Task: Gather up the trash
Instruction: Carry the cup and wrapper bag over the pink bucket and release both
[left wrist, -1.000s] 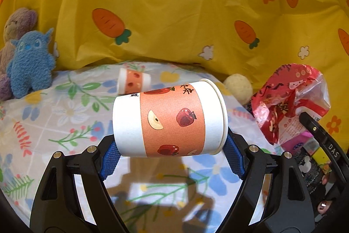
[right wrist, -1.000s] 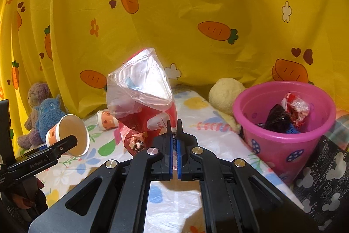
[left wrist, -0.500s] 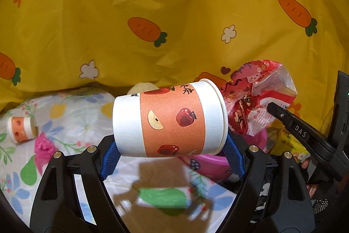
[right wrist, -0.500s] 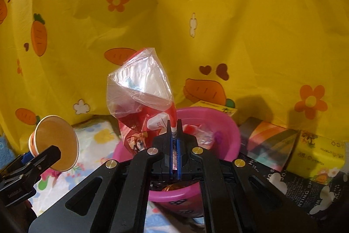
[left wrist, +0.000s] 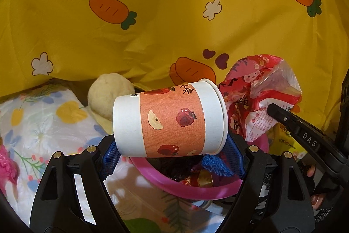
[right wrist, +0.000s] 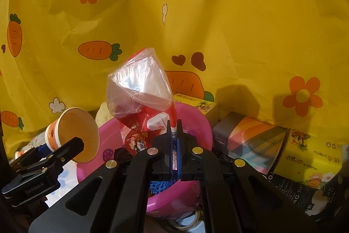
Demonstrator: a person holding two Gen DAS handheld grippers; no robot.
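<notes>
My left gripper [left wrist: 172, 146] is shut on a paper cup [left wrist: 170, 121], white with an orange apple-print band, held sideways over the near rim of a pink bin [left wrist: 196, 190]. In the right wrist view the same paper cup [right wrist: 74, 134] hangs at the left, mouth toward me, beside the pink bin [right wrist: 196, 123]. My right gripper [right wrist: 173, 134] is shut on the edge of a red and clear snack wrapper [right wrist: 141, 97], held upright over the bin. That wrapper [left wrist: 257, 95] also shows in the left wrist view, right of the cup. Dark and red trash lies inside the bin.
A yellow carrot-print cloth [left wrist: 152, 14] hangs behind everything. A cream plush ball [left wrist: 109, 97] sits left of the bin on the floral sheet [left wrist: 43, 123]. Right of the bin stand a striped box [right wrist: 250, 141] and yellow tissue packs [right wrist: 312, 156].
Both grippers have swung to the right, from the floral sheet to the pink bin, each keeping its hold. The cup and the wrapper now hang over the bin.
</notes>
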